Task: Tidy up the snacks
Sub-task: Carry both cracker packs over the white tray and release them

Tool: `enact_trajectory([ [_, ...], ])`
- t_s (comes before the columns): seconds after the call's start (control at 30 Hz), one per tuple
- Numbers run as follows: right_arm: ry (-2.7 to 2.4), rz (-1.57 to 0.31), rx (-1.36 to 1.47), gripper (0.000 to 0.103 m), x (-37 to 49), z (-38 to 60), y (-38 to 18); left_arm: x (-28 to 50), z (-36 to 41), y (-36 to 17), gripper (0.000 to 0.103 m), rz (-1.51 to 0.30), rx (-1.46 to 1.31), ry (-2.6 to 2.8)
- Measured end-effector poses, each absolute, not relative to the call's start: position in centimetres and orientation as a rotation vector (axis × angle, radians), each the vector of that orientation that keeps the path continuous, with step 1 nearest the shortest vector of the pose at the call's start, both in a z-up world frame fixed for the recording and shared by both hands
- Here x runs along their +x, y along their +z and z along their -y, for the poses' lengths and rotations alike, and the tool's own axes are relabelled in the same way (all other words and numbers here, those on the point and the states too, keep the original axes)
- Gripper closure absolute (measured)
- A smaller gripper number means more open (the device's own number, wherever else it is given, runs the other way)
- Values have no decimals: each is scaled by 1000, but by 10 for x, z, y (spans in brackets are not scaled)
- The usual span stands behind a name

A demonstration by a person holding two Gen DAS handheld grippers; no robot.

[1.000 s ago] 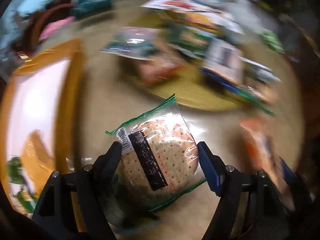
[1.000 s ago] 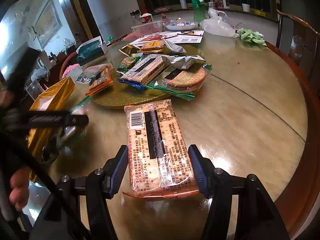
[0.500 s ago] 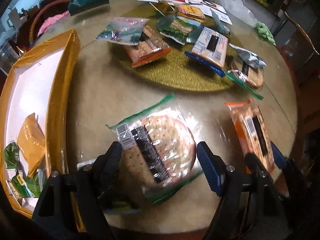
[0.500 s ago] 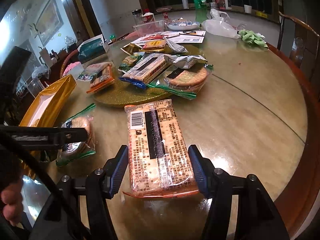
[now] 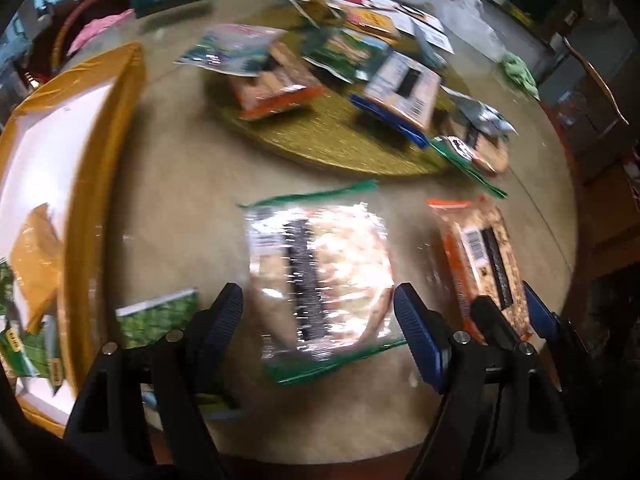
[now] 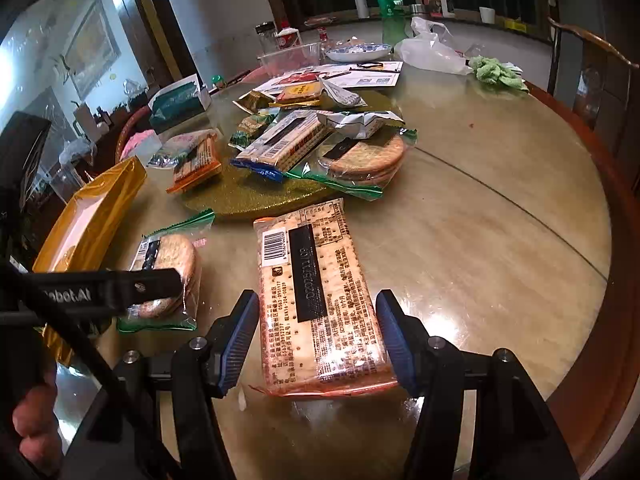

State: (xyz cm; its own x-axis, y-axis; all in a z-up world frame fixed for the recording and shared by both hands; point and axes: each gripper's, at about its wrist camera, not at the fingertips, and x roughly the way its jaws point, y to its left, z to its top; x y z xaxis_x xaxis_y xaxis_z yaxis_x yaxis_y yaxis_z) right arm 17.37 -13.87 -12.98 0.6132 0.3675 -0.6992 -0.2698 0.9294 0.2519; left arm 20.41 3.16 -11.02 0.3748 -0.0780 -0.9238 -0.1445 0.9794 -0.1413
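Observation:
A round-cracker pack in clear green-edged wrap (image 5: 320, 272) lies on the table between the open fingers of my left gripper (image 5: 318, 316), which do not touch it; it also shows in the right wrist view (image 6: 170, 276). An orange-wrapped rectangular cracker pack (image 6: 320, 300) lies between the open fingers of my right gripper (image 6: 316, 332), untouched; it appears at the right of the left wrist view (image 5: 484, 256). A gold tray (image 5: 76, 208) holding a few snacks sits at the left, also seen in the right wrist view (image 6: 92, 216).
A gold round mat (image 6: 248, 196) behind holds several snack packs, including a blue-edged cracker pack (image 6: 280, 144) and another round-cracker pack (image 6: 368, 156). A small green packet (image 5: 156, 316) lies beside the tray. Papers, a bowl, a bottle and a plastic bag stand farther back.
The round-cracker pack, gripped a second ago, now lies free on the table with the left fingers wider apart. The left gripper has turned right. The right gripper and its pack have not moved.

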Motion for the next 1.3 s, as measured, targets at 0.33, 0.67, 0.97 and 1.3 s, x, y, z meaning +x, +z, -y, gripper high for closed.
enact_trajectory([
  [0.33, 370, -834, 125, 42, 174, 139, -130, 207, -14, -117, 26, -1114, -55, 103],
  [0.67, 386, -833, 86, 47, 172, 133, -130, 177, -35, -92, 26, -1010, -191, -10],
  [0.97, 417, -821, 108, 51, 171, 136, -129, 135, -69, -51, 26, -938, -332, -69],
  [1.3, 616, -786, 265, 52, 160, 120, -89, 72, -180, 2, 26, -811, -427, 137],
])
